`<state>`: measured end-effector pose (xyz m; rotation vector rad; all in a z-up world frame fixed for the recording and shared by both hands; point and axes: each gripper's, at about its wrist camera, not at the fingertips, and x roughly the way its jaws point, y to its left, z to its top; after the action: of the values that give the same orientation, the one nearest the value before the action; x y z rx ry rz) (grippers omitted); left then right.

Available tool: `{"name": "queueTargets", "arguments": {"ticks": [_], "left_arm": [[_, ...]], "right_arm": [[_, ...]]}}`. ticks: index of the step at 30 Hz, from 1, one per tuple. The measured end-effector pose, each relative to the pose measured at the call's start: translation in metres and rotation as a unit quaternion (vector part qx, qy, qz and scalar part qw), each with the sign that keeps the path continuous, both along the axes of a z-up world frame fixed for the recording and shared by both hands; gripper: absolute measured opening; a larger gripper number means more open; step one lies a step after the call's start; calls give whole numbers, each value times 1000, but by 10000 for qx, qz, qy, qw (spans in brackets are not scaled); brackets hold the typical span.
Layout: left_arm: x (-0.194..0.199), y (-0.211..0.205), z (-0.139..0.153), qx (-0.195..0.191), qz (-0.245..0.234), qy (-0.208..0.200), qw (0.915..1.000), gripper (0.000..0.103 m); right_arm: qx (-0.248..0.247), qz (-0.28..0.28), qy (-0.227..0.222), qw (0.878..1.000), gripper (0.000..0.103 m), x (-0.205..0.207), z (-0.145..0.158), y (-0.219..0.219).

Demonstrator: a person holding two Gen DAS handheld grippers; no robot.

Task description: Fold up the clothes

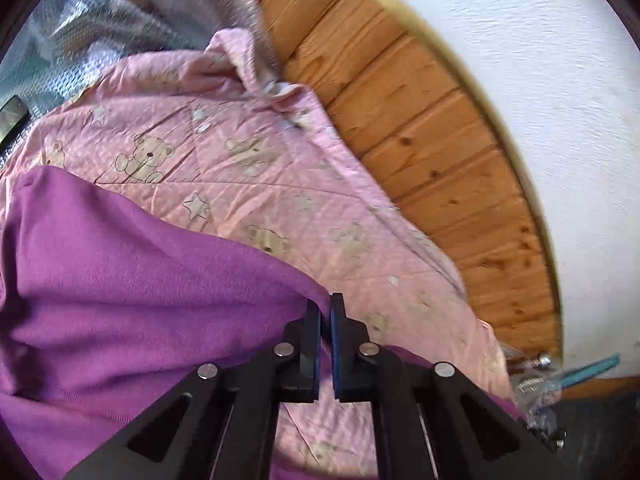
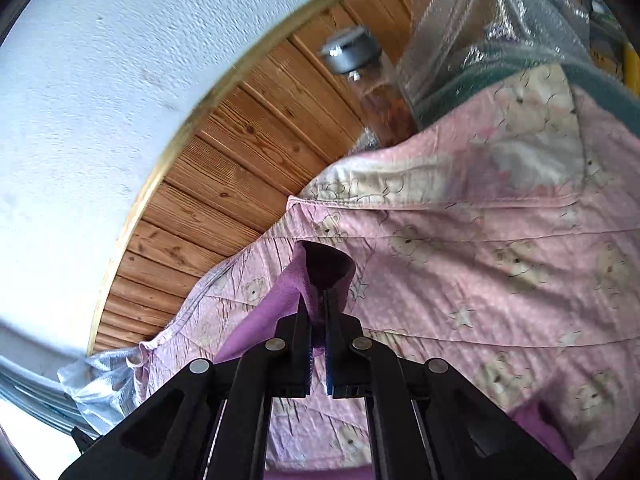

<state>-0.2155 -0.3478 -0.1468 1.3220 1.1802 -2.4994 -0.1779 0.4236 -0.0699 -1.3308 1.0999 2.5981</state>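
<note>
Item: purple fleece garment (image 1: 120, 280), lifted above pink teddy-bear-print quilt (image 1: 240, 152) on bed.

Step, as judged: edge carried over for fold. Both pinched corners best kept level, cloth taut, laid down without dragging quilt.

Left claw (image 1: 325, 312): nearly closed, garment edge pinched.

Right claw (image 2: 317, 304): clenched on garment corner; cloth draped over tips.

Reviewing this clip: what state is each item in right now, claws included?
Left claw: shut on the purple garment's edge.
Right claw: shut on a corner of the purple garment.
Purple garment: lifted, draped, not yet folded.
Pink teddy-bear quilt: spread out, creased.
Jar: lid on.
</note>
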Motion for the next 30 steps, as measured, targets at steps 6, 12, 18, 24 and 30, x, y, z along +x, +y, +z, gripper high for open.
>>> {"name": "queueTargets", "arguments": {"ticks": [6,12,18,24,30], "left_arm": [[128,43,-67,300,-725,-1327,9880,4],[121,74,-92,58,-1130,-1310,9849,4],[102,72,12,6,-1238,94,9923,4],[141,79,-58,262,-1302,-472,9900,4],[167,87,-124,-98,-884,-1054,9904,5]], "right_arm": [[364,-435,-1678,9842,3,125,-85,43],[266,-491,-1908,9800,3,134,-116,45],[821,-177,-800,9932,3,131,-14,28],[1103,-252,-1653,9797,4,154,-102,28],[765,-127,-1538,9851,15,166,-139,38]]}}
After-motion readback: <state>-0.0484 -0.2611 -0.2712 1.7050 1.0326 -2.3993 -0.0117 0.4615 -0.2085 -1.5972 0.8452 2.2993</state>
